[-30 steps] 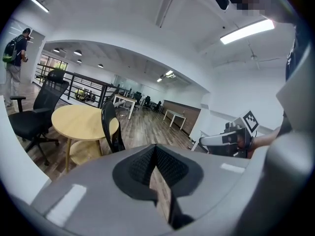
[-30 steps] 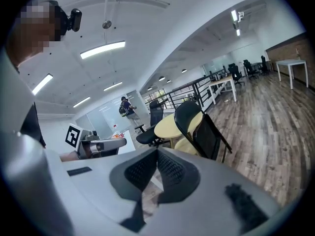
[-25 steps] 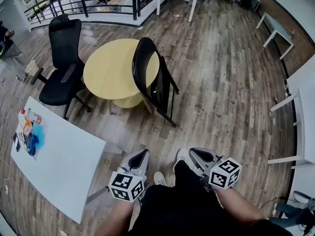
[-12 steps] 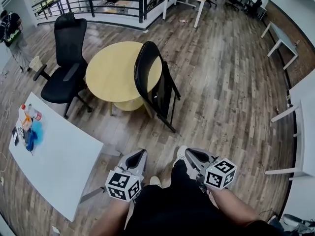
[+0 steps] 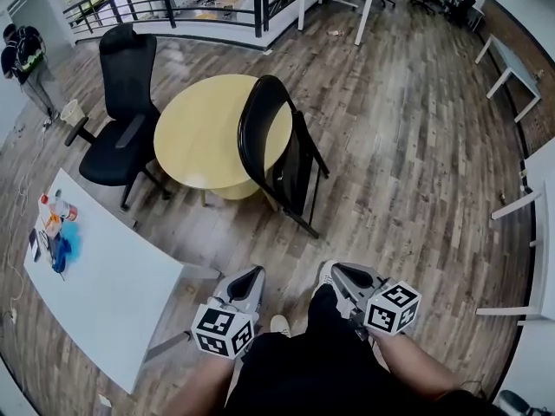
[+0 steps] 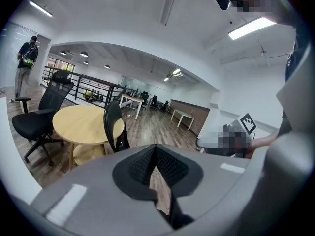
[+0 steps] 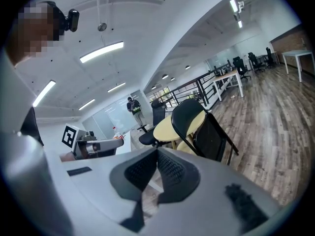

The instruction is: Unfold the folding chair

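Holds the left gripper (image 5: 250, 274) low and near, just left of the body, aimed toward the far side and tipped slightly downward. Shows its jaws pressed together, ribbed pads (image 6: 142, 163) meeting in one line. Carries the left marker cube (image 5: 224, 330) at the gripper's near end, above the left forearm (image 5: 195, 390). Holds the right gripper (image 5: 339, 271) level with it on the right, angled the same way, jaws likewise closed pad to pad. Carries the right marker cube (image 5: 393, 308) ahead of the right forearm (image 5: 427, 367).
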`<act>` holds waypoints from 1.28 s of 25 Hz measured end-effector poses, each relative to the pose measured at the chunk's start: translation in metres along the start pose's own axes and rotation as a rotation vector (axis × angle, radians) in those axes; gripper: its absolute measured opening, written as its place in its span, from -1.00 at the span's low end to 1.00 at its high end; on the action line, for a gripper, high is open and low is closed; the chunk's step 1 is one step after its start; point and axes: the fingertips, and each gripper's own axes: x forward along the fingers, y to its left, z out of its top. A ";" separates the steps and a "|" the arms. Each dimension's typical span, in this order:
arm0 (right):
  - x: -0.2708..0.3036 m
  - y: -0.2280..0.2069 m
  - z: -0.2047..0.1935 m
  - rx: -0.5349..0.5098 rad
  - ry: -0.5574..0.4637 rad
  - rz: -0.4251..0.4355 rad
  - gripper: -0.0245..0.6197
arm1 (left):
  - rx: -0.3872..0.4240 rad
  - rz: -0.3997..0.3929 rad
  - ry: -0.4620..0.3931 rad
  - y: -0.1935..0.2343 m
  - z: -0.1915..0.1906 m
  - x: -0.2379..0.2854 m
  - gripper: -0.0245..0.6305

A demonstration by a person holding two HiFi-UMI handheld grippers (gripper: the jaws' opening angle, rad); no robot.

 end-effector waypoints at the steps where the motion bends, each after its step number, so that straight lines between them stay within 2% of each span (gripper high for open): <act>1: 0.002 -0.006 0.003 0.003 0.001 0.002 -0.91 | -0.003 0.004 0.004 0.000 0.001 0.005 -0.90; 8: 0.020 -0.050 0.021 0.025 0.008 0.008 -0.91 | -0.010 0.004 0.019 0.001 0.019 0.051 -0.90; 19: 0.028 -0.123 0.066 0.031 0.028 0.034 -0.91 | 0.012 0.036 0.030 -0.005 0.071 0.127 -0.90; 27: 0.026 -0.178 0.098 0.034 0.023 0.080 -0.91 | 0.040 0.044 0.072 -0.026 0.089 0.190 -0.90; 32: 0.029 -0.205 0.108 0.025 0.027 0.123 -0.91 | 0.046 0.076 0.093 -0.031 0.096 0.220 -0.90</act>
